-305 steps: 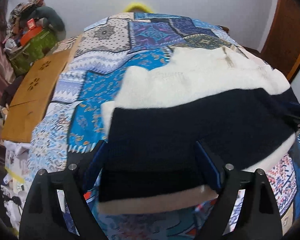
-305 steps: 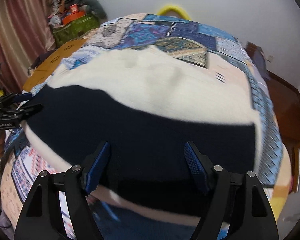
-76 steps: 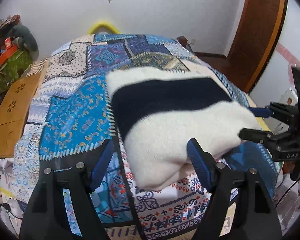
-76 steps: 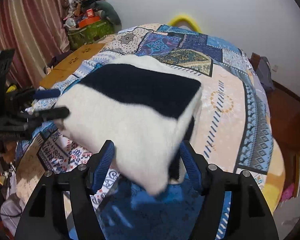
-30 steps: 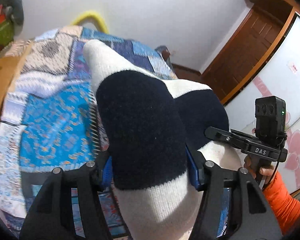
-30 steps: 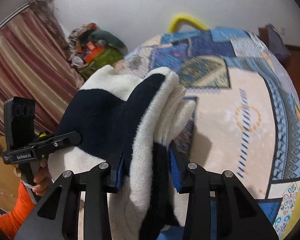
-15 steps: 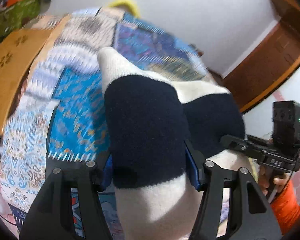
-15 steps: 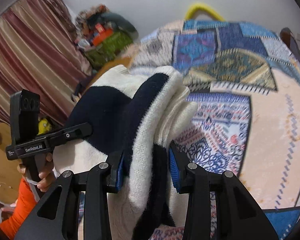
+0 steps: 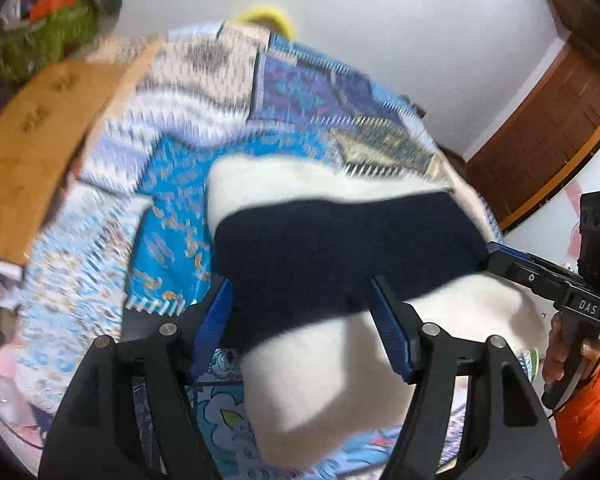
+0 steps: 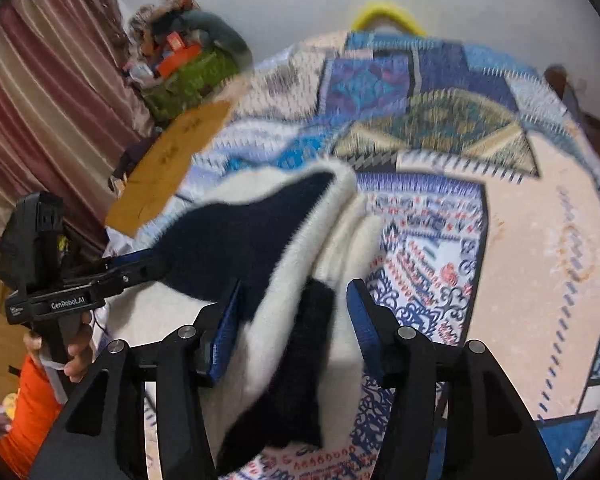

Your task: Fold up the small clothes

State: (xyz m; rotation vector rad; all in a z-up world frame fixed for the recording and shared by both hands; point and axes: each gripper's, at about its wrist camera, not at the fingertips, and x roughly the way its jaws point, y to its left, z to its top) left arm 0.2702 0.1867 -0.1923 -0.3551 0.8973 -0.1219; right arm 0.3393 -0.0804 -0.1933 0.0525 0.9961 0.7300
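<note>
A folded cream and navy knit sweater (image 9: 340, 264) hangs over the patchwork bedspread (image 9: 180, 208), held from both ends. My left gripper (image 9: 302, 328) has its blue pads on either side of the sweater's thick near end. My right gripper (image 10: 292, 320) has its pads around the other folded end (image 10: 292, 280), with navy and cream layers bunched between them. The right gripper also shows at the right in the left wrist view (image 9: 540, 276), and the left gripper at the left in the right wrist view (image 10: 112, 272).
The patchwork bedspread (image 10: 500, 220) covers the bed. A brown cardboard sheet (image 9: 32, 136) lies along its left side. A green bag with clutter (image 10: 188, 76) sits far left by a striped curtain (image 10: 40, 92). A wooden door (image 9: 548, 132) is at the right.
Both grippers have swung down toward the bed with the sweater, and their jaws stand wider around it than half a second ago. The sweater now lies flatter and lower.
</note>
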